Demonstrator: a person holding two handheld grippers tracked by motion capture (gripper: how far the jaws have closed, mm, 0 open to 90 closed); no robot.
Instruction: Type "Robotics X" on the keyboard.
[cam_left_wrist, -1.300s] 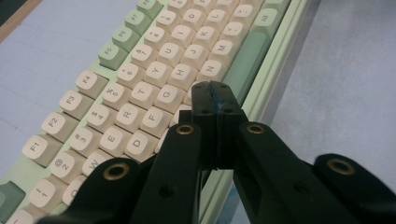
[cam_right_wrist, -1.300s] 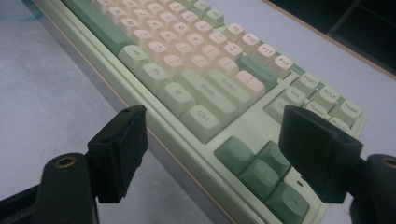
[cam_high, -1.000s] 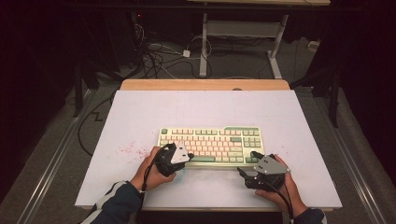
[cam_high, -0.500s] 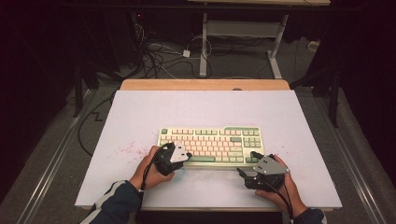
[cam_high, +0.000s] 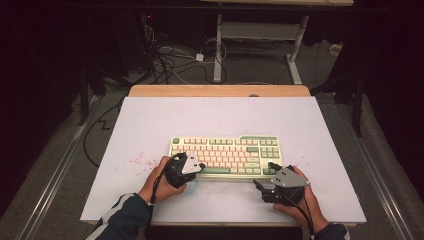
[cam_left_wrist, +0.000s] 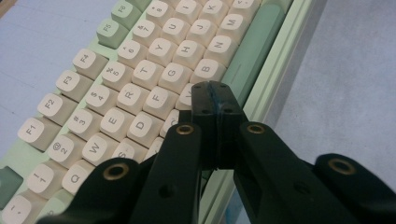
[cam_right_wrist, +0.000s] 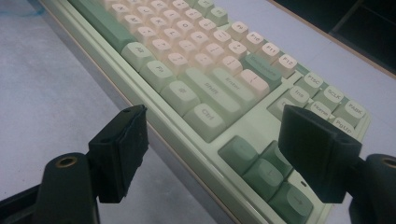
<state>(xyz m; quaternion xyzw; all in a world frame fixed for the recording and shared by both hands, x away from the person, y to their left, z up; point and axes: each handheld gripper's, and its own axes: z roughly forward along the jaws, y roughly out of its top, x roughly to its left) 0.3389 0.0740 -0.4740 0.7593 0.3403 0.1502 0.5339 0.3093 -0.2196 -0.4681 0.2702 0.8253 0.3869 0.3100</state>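
Keyboard (cam_high: 226, 156) lies flat on the white counter (cam_high: 150, 120), lower centre of the high view. Left hand-held gripper (cam_left_wrist: 215, 95), jaws closed on nothing, hovers by the V key; right hand-held gripper (cam_right_wrist: 224, 154) gapes over the arrow-key corner. No key looks pressed yet, so the work seems barely begun.

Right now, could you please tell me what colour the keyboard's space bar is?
The space bar is muted green, clearest in the left gripper view.

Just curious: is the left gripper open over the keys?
No, the left gripper is shut, its two black jaws pressed together above the keyboard.
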